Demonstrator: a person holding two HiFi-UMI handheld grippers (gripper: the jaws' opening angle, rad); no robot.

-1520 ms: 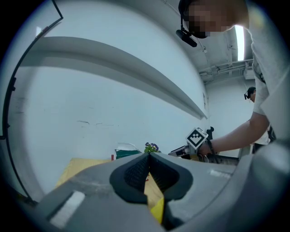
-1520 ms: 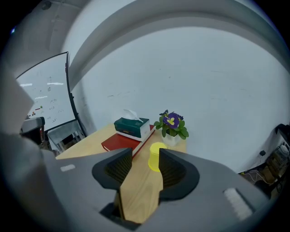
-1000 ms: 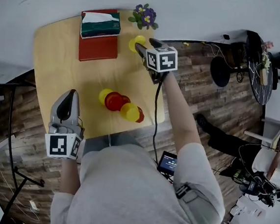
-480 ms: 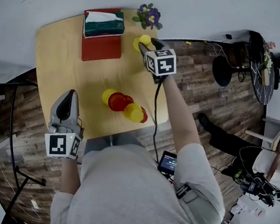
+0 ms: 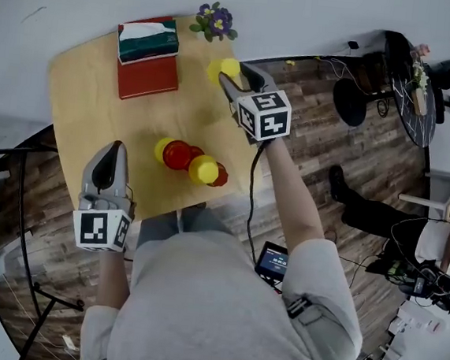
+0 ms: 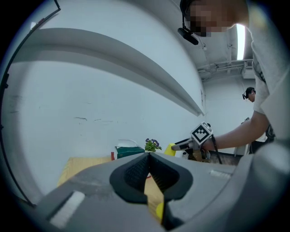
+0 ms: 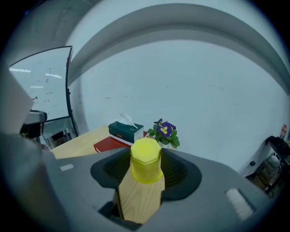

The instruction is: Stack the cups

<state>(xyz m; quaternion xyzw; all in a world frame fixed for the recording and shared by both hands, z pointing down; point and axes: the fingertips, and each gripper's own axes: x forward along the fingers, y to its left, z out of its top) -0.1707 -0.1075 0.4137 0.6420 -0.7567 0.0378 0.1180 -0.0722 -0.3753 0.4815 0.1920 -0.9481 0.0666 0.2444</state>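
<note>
Grey left claw [image 5: 114, 147], right claw [image 5: 233, 74] with black cable [image 5: 250, 187], grey T-shirt [image 5: 212, 309].

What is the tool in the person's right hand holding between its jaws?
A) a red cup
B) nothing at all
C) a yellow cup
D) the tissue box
C: the right tool has just been closing its jaws, and the right gripper view shows an upside-down yellow cup clamped between them.
</note>
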